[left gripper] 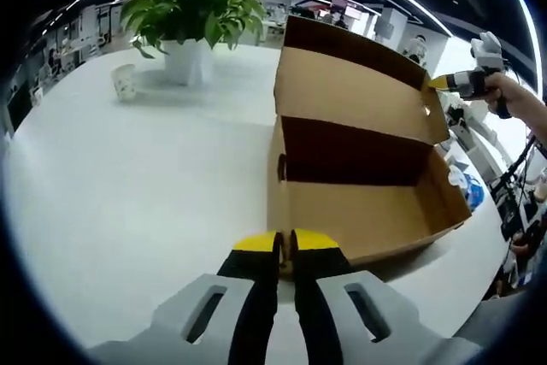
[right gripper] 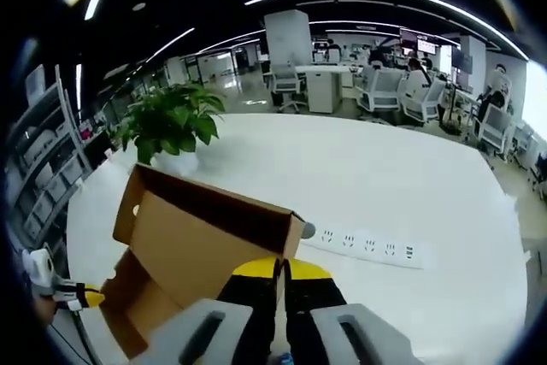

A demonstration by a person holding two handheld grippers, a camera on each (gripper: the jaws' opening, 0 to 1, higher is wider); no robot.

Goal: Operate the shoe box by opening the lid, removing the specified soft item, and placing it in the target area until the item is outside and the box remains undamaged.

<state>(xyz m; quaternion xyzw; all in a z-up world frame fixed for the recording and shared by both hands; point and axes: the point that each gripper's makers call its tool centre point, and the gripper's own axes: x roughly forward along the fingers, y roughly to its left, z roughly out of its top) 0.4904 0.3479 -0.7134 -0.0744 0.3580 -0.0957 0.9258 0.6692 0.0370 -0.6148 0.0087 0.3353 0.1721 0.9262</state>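
Observation:
A brown cardboard shoe box [left gripper: 367, 211] stands open on the white table [left gripper: 128, 194], its lid [left gripper: 355, 91] raised upright. The inside shows bare card. My left gripper [left gripper: 285, 244] is shut, its yellow tips against the box's near corner. My right gripper [left gripper: 440, 83], held by a hand [left gripper: 513, 96], meets the lid's top right corner. In the right gripper view my right gripper [right gripper: 280, 267] is shut at the corner of the lid [right gripper: 205, 228]. The left gripper [right gripper: 90, 297] shows at the box's far end.
A potted plant [left gripper: 192, 19] [right gripper: 167, 126] and a paper cup [left gripper: 125, 81] stand behind the box. A white power strip [right gripper: 367, 245] lies on the table [right gripper: 385, 177] beside the lid. Something blue and white [left gripper: 468, 190] sits past the box's right side. Office chairs stand beyond.

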